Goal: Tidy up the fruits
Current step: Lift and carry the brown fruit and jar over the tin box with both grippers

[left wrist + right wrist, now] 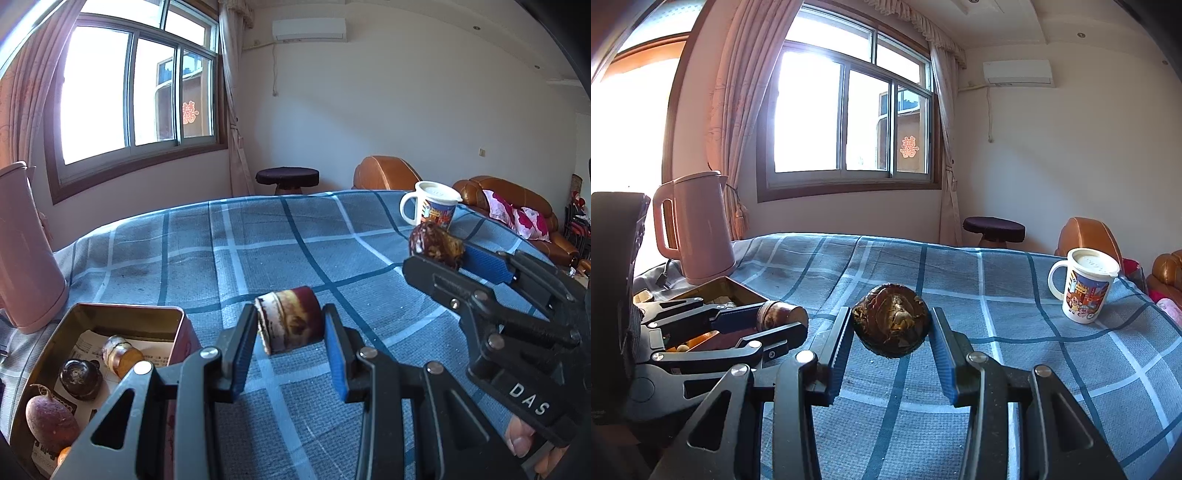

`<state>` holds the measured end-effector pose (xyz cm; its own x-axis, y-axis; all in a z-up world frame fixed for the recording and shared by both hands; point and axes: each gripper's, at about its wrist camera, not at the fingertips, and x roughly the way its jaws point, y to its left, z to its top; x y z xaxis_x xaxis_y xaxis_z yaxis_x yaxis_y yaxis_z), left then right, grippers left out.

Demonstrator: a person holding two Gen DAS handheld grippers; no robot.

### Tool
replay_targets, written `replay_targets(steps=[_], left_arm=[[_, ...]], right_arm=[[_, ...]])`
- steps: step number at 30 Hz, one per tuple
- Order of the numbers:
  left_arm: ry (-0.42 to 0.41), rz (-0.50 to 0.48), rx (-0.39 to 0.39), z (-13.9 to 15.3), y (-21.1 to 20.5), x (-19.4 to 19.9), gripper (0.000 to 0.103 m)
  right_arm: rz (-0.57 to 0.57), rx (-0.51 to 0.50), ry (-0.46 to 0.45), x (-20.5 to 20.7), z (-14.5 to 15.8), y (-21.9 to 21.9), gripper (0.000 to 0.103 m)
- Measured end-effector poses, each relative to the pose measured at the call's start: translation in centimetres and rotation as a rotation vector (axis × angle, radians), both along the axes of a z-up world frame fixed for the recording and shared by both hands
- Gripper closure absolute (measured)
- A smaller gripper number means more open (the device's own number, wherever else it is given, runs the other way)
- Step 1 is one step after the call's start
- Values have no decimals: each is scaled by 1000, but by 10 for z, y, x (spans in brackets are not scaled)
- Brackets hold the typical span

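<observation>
The dark purple-brown cylindrical fruit piece [290,319], cut face pale and ringed, sits clamped between the blue pads of the left gripper [291,345], low centre of the left wrist view, lifted above the blue plaid cloth [258,236]. The round dark brown fruit with a withered stem end [891,320] is pinched the same way in the right gripper [891,350], mid-frame in the right wrist view; both tongs are narrowed onto their loads.

Lower left of the left view stands the open gold-lined rectangular tin [122,314], holding a reddish-purple oval fruit [51,421], a dark round fruit [80,378] and a small amber-brown piece [120,354] on printed paper. The tin's near wall lies just beside the left gripper's left finger.

A pink plastic kettle [698,229] stands behind the tin at the cloth's left edge. A lidded white printed mug [1084,290] stands near the right edge. Between them the cloth lies bare to its far edge.
</observation>
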<state>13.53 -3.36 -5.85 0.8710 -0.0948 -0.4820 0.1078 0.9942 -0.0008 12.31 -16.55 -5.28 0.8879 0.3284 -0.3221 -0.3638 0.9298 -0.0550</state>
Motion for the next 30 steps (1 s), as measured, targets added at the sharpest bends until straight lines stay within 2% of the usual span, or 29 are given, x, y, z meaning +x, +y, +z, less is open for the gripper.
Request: replay_targets(steps=[30], left_arm=[[-56,4,-50,6,16,-31,65]], right_arm=[[35,-28,-10,-16,0,14,60]])
